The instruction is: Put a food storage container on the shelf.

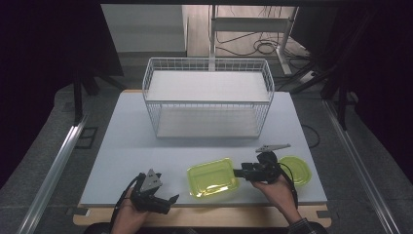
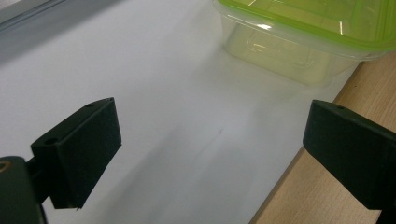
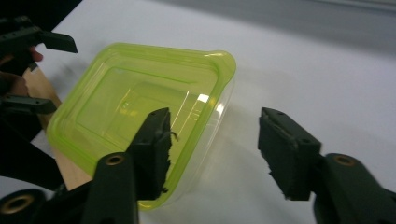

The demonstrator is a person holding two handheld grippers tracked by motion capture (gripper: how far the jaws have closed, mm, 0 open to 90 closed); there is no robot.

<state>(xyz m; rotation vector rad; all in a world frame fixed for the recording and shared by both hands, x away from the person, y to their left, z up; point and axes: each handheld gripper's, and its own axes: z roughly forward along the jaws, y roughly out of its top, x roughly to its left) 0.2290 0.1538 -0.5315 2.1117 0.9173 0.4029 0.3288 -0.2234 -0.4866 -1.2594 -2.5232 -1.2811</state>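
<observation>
A clear food container with a yellow-green rim (image 1: pixel 213 178) (image 2: pixel 299 46) (image 3: pixel 135 102) sits uncovered near the table's front edge. Its matching green lid (image 1: pixel 297 169) lies on the table to the right of it. My right gripper (image 1: pixel 237 172) (image 3: pixel 215 140) is at the container's right side. One jaw hangs over the inside and the other stands outside, so the wall lies between them with a gap on each side. My left gripper (image 1: pixel 169 202) (image 2: pixel 210 149) (image 3: pixel 44 72) rests open at the front edge, left of the container, with nothing between its jaws.
A white two-tier wire basket shelf (image 1: pixel 207 97) stands at the back middle of the pale table (image 1: pixel 146 146). A wooden board edge (image 2: pixel 327 121) runs under the table's front. Dark curtains flank both sides.
</observation>
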